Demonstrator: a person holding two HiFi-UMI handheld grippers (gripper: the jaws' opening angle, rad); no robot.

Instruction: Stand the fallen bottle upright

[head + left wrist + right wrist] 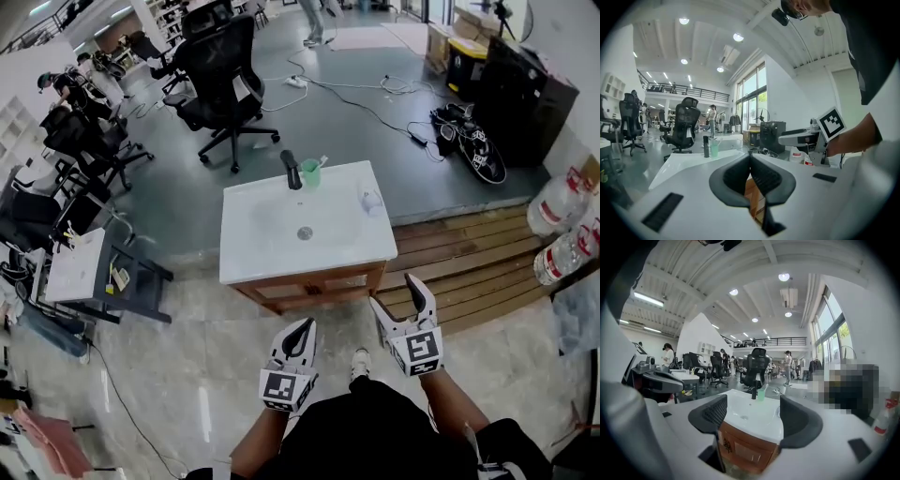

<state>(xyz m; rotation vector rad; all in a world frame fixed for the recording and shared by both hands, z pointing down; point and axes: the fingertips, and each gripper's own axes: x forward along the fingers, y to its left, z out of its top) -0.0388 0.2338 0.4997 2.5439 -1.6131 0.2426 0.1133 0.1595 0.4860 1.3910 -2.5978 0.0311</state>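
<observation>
Bottle (371,200) lying on white sink top (272,255)

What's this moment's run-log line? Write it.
left gripper: shut, empty | right gripper: open, empty | bottle: lying on sink top, untouched | stage: both short of sink

sink (255,255): faucet (291,170) at back edge | cup (310,174) just right of faucet | bottle (371,200) on right side
</observation>
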